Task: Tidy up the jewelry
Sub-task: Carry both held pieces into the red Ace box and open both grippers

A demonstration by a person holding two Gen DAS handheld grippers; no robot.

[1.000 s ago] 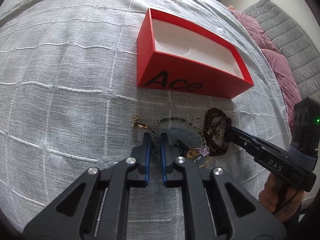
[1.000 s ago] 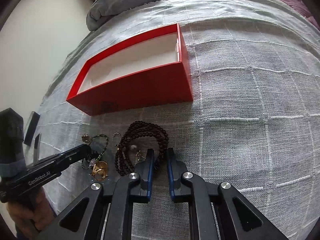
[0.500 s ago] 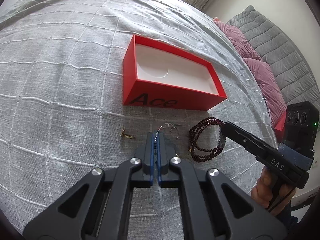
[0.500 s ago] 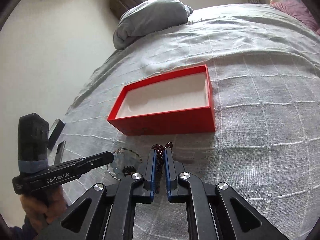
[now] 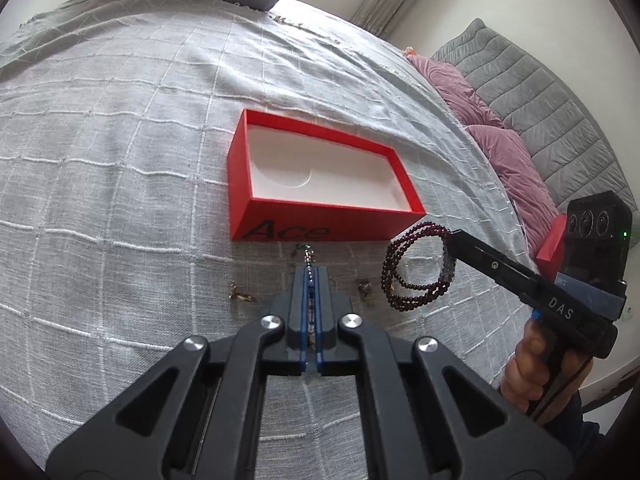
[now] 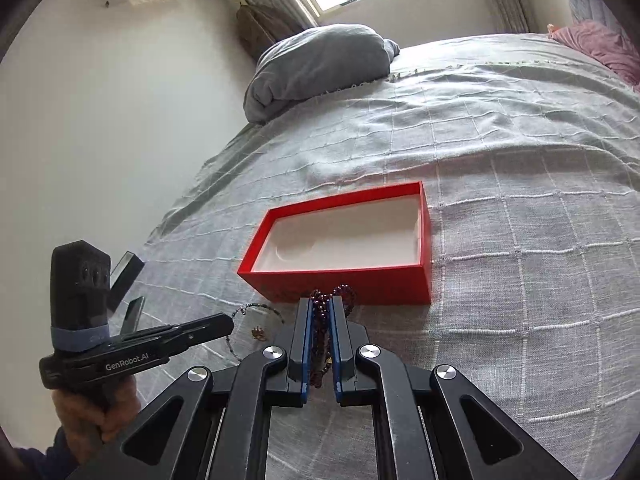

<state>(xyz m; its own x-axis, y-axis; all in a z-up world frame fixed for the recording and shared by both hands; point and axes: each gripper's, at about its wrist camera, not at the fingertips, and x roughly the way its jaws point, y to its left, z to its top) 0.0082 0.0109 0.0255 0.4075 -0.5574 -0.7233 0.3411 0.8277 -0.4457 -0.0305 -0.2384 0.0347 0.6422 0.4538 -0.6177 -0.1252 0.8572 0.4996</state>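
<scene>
On woven bedspread [image 5: 120, 160], rectangular red box [image 5: 280, 216], beaded bracelet [image 5: 404, 280]

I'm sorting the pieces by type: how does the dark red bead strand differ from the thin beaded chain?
The dark red bead strand is thick, round-beaded and coiled in several loops; the thin beaded chain is fine, greenish and one sparse strand. The strand hangs from the right hand-held gripper, the chain from the left hand-held gripper. Both are lifted before the red box.

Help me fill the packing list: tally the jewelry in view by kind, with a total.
Dark red bead bracelet: 1
Thin beaded chain: 1
Small metal pieces on the bedspread: 2
Total: 4 in view
</scene>
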